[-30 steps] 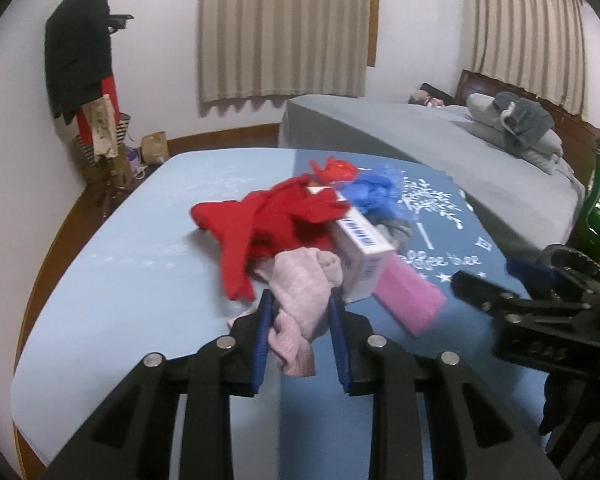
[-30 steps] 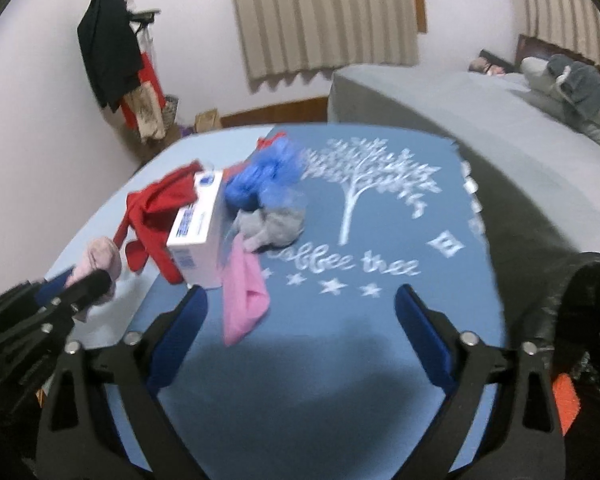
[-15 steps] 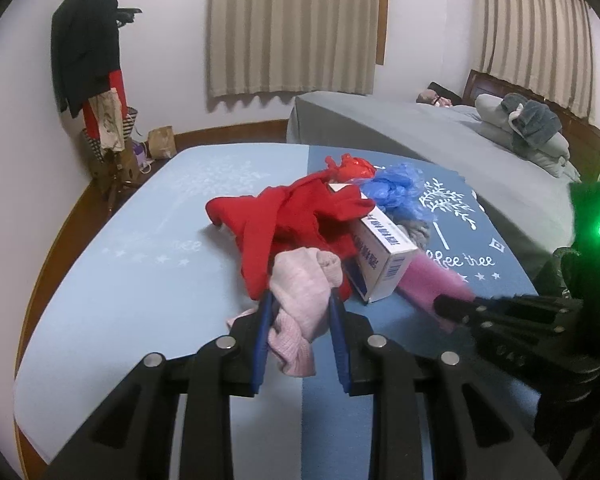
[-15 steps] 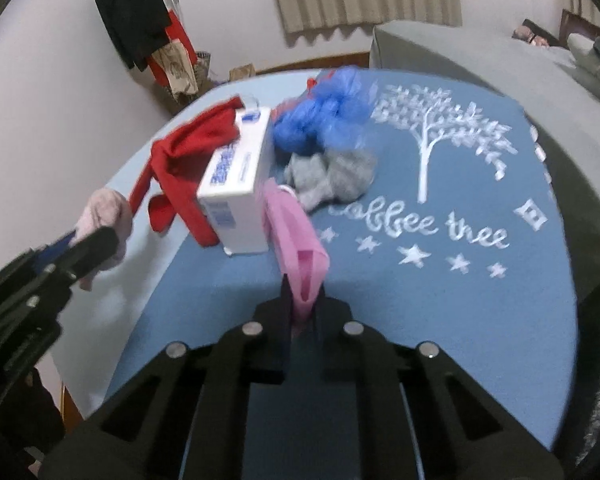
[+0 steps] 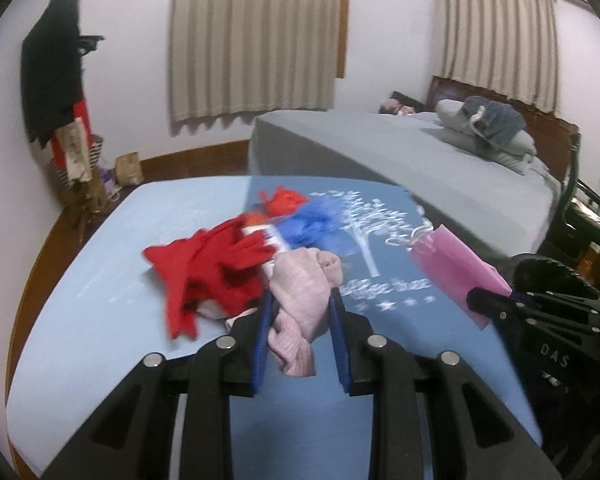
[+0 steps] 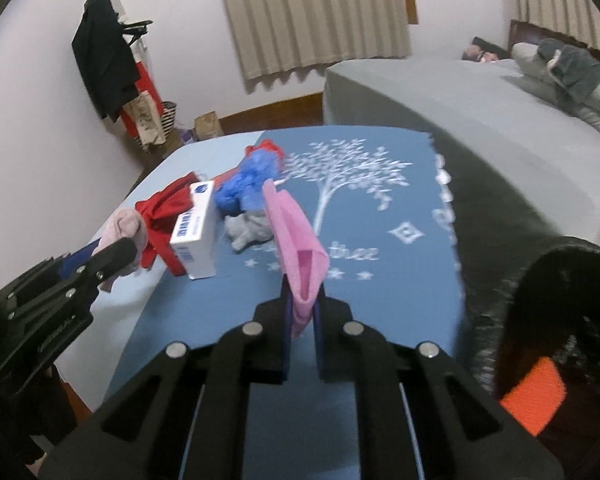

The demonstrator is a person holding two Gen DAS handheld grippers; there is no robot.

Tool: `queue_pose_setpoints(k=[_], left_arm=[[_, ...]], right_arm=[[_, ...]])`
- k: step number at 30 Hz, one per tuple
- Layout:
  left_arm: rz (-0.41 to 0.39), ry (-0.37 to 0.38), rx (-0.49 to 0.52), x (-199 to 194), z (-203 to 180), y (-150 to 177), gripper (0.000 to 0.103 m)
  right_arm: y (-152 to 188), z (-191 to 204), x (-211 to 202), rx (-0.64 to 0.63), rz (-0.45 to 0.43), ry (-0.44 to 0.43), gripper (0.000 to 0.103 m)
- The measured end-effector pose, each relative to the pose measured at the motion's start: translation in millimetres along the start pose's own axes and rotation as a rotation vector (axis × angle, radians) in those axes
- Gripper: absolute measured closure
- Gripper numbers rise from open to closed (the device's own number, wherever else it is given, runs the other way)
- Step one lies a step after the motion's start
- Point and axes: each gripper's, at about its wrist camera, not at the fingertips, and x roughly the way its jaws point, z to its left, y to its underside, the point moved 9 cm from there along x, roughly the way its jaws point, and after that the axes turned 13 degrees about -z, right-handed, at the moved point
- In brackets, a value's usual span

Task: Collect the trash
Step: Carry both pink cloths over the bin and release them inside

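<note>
Both loads look light and limp: the left gripper (image 5: 300, 344) pinches a bunched pale pink sock (image 5: 300, 296), the right gripper (image 6: 301, 320) clamps a pink cloth (image 6: 296, 236) by its end, both over the bed's (image 6: 380, 304) near edge.

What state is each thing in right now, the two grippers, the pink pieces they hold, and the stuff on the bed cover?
left gripper: shut on the pale pink sock.
pale pink sock: bunched, held.
right gripper: shut on the bright pink cloth.
bright pink cloth: lifted, pinched at its lower end.
white box: closed, standing on the cover.
red garment: crumpled.
blue plastic bag: scrunched.
grey cloth: wadded.
black bag: mouth open.
</note>
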Motion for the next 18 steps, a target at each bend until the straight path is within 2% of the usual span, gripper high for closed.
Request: queue_pose_setpoints(k=[8,18], left_arm=[[-0.021,0.114,0.038,4,-65,-17,0.075],[-0.037,0.245,0.082,12,-145,-31,0.075]], right_arm=[[-12,-51,-39,0.045,-0.060,0.094,0.094],[-10,-133,-88,0.107,-0.103,0.271,0.094]])
